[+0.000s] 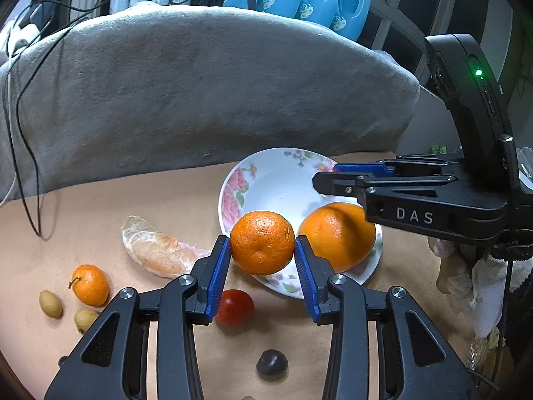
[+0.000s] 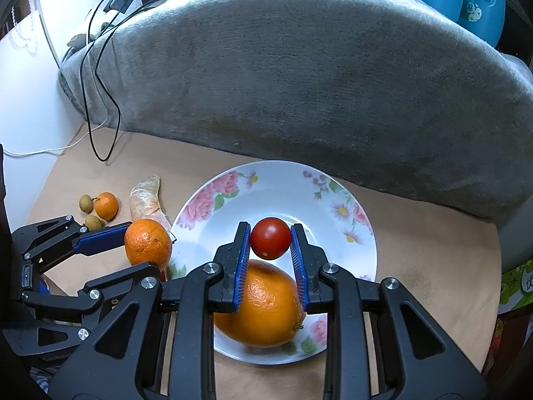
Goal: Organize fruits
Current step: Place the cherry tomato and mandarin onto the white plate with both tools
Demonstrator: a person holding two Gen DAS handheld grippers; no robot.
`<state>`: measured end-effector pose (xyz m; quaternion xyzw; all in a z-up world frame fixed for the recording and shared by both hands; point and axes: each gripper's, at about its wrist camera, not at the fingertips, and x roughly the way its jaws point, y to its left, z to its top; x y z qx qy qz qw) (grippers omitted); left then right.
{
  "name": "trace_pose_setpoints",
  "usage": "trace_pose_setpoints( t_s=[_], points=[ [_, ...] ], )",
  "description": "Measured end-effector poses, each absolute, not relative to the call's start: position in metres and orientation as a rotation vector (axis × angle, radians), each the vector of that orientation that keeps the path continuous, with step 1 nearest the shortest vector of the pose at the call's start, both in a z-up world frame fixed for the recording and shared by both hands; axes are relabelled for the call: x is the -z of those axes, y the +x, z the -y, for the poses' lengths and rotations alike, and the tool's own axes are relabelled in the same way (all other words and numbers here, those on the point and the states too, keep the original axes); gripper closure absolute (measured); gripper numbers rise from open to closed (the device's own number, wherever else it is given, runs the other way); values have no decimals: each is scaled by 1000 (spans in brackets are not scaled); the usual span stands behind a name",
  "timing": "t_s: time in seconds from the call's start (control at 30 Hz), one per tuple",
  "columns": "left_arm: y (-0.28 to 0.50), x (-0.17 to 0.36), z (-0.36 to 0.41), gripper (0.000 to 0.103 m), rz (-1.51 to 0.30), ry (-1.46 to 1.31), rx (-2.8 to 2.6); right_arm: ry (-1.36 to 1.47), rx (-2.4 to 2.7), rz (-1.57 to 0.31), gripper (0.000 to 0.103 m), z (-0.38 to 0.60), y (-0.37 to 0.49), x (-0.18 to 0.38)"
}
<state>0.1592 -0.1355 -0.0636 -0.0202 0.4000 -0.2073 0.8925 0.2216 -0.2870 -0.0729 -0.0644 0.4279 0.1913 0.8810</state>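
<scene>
- fruit sorting under way on a tan tabletop, with a white floral plate (image 2: 333, 186) as the landmark; a grey blanket (image 2: 299, 76) lies heaped just beyond it.
- right gripper (image 2: 270, 238) is clenched on a small red cherry tomato (image 2: 270, 238), held in the air above the plate's middle, blue pads pressing on both sides.
- large orange (image 2: 263, 306) already rests on the plate's near side, directly below the right gripper's fingers.
- left gripper (image 1: 262, 243) grasps a mandarin (image 1: 262, 243), held at the plate's left rim, just short of being over it.
- still off the plate to its left: a peeled citrus segment (image 1: 156, 250), a small stemmed mandarin (image 1: 90, 285) and two longans (image 1: 50, 304); nearer the camera lie a second red tomato (image 1: 235, 306) and a dark, rounded fruit (image 1: 271, 365) i cannot identify.
- risk: the tomato is smooth, round and soft; too firm a squeeze could split it, and too loose a one could let it slip early.
- risk: let go from this height, it may bounce on the sloped plate or glance off the large orange and roll out.
- risk: both grippers are close over one small plate; bringing the mandarin in now could knock the right gripper's fingers or shove the large orange toward the rim.
- risk: the plate sits loose on the table, so a downward nudge on its rim may tip it.
</scene>
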Motion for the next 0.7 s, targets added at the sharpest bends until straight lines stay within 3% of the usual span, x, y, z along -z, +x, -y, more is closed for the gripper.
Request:
trace_pose_setpoints(
  t_s=[0.1, 0.33, 0.4, 0.5, 0.7],
  points=[
    [159, 63, 136, 58, -828, -39, 433, -139, -391, -874, 33, 288, 220, 72],
    [153, 55, 134, 39, -806, -40, 428, -145, -390, -846, 31, 285, 212, 65],
    [150, 52, 133, 38, -800, -35, 425, -148, -382, -843, 29, 283, 211, 64],
    [146, 49, 131, 38, -793, -29, 419, -136, -377, -834, 17, 284, 208, 62],
    [138, 45, 122, 36, -781, -36, 407, -118, -375, -809, 17, 285, 198, 53]
  ],
)
